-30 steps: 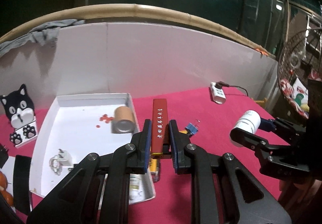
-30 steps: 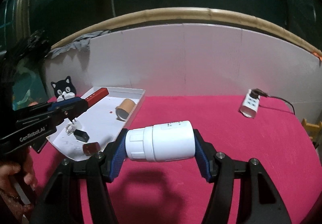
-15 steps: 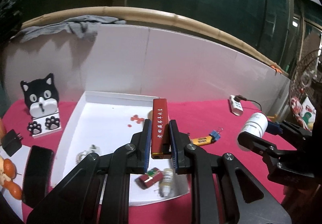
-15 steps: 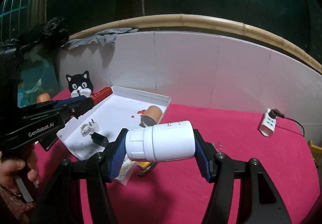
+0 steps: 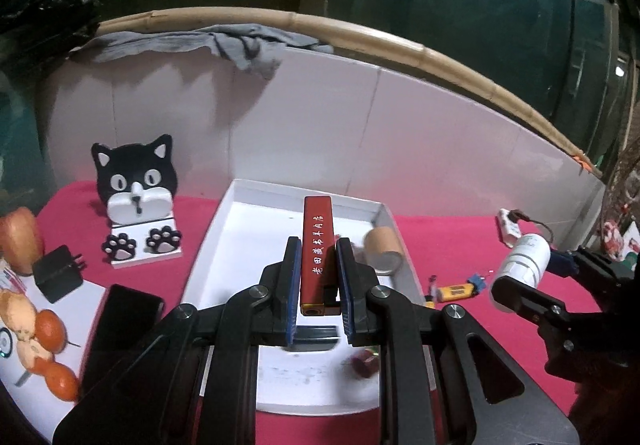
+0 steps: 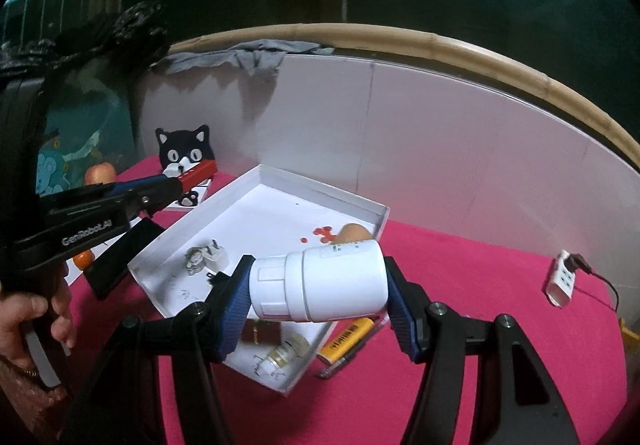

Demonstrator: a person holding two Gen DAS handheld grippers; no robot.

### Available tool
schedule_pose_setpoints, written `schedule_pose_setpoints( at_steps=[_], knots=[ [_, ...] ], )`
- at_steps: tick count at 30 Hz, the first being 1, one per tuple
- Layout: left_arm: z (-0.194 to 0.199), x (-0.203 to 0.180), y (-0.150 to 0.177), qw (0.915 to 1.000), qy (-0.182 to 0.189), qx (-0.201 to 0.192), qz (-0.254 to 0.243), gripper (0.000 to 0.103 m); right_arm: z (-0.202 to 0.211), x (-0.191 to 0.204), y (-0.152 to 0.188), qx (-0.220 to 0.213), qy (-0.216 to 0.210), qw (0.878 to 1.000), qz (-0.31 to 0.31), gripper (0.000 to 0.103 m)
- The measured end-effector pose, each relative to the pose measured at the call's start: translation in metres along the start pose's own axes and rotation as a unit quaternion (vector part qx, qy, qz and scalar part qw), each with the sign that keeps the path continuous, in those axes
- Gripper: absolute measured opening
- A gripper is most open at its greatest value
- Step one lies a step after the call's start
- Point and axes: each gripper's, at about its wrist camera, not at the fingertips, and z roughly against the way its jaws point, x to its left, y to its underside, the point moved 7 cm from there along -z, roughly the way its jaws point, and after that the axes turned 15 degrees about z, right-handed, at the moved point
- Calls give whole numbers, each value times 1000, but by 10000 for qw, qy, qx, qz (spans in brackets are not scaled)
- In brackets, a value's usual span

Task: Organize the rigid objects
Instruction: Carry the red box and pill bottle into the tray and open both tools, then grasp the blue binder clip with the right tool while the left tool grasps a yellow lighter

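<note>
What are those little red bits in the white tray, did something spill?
Possibly. Small red specks lie scattered on the white tray floor beside a brown roll lying on its side. Whether they are beads or crumbs is too small to tell.

A home-like, makeshift tabletop setup at night: a pink-red cloth covers the table, backed by a white board at 12 o'clock. At 9 o'clock a cat-shaped phone stand sits near fruit, with a power strip at 3 o'clock.

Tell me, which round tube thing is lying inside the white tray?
The brown cardboard tube, lying on its side in the white tray. The white bottle is held up by the right gripper.
</note>
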Motion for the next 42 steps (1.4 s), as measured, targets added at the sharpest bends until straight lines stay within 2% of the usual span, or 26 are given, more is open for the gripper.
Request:
schedule_pose_setpoints(
  at_steps=[7, 14, 18, 23, 26, 27, 28, 29, 30, 31, 33, 37, 42],
  knots=[
    [-22, 18, -10, 9997, -230, 127, -23, 16, -24, 19, -16, 72, -161, 9996, 233, 62],
    [-54, 31, -10, 9981, -523, 310, -119, 16, -62, 34, -17, 328, -365, 9986, 217, 62],
    [-72, 39, -6, 9951, -897, 343, -243, 17, -81, 40, -15, 440, -478, 9978, 144, 62],
    [-77, 44, -1, 9926, -1152, 264, -291, 18, -103, 43, -9, 589, -691, 9958, -104, 62],
    [-76, 47, -1, 9921, -1206, 230, -260, 26, -109, 45, -7, 604, -779, 9950, -192, 62],
    [-74, 49, -2, 9918, -1243, 198, -231, 35, -110, 46, -6, 587, -837, 9945, -233, 63],
    [-72, 51, -3, 9918, -1251, 162, -188, 43, -110, 46, -5, 569, -870, 9942, -266, 70],
    [-70, 52, -4, 9919, -1259, 115, -134, 65, -110, 47, -5, 533, -888, 9942, -285, 89],
    [-67, 55, -5, 9917, -1284, 56, -65, 86, -109, 48, -6, 479, -903, 9943, -300, 96],
    [-64, 56, -7, 9917, -1285, -2, -13, 92, -108, 48, -6, 414, -906, 9946, -308, 103],
    [-59, 56, -8, 9918, -1275, -95, 27, 103, -104, 46, -7, 297, -836, 9955, -326, 103],
    [-52, 52, -10, 9920, -1247, -170, 13, 103, -98, 34, -4, 192, -707, 9960, -517, 103],
    [-47, 35, -10, 9941, -1071, -176, -63, 103, -81, -5, 6, 95, -420, 9947, -935, 103]
  ],
)
